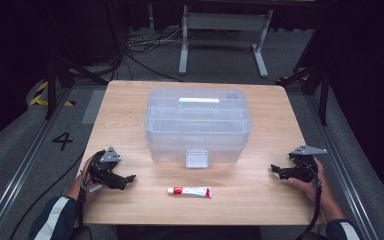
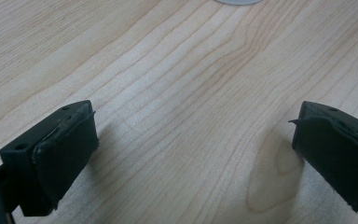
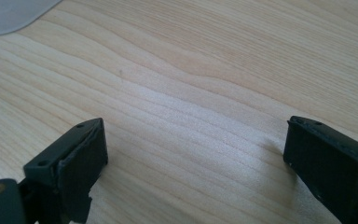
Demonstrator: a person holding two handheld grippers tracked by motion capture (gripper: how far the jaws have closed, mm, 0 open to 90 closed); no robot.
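A clear plastic storage box (image 1: 198, 125) with a white handle and a front latch stands shut in the middle of the wooden table (image 1: 125, 105). A white tube with red ends (image 1: 189, 191) lies flat in front of it, near the table's front edge. My left gripper (image 1: 128, 179) rests on the table at the front left, jaws wide apart over bare wood (image 2: 191, 140). At the front right my right gripper (image 1: 275, 170) also rests low, open, with nothing between its jaws (image 3: 196, 154). Each gripper is about a hand's width from the tube.
A corner of the clear box (image 3: 14, 14) shows at the top left of the right gripper view. Beyond the table are a grey carpeted floor, cables and a white metal stand (image 1: 225, 30). A floor mark "4" (image 1: 62, 141) lies left of the table.
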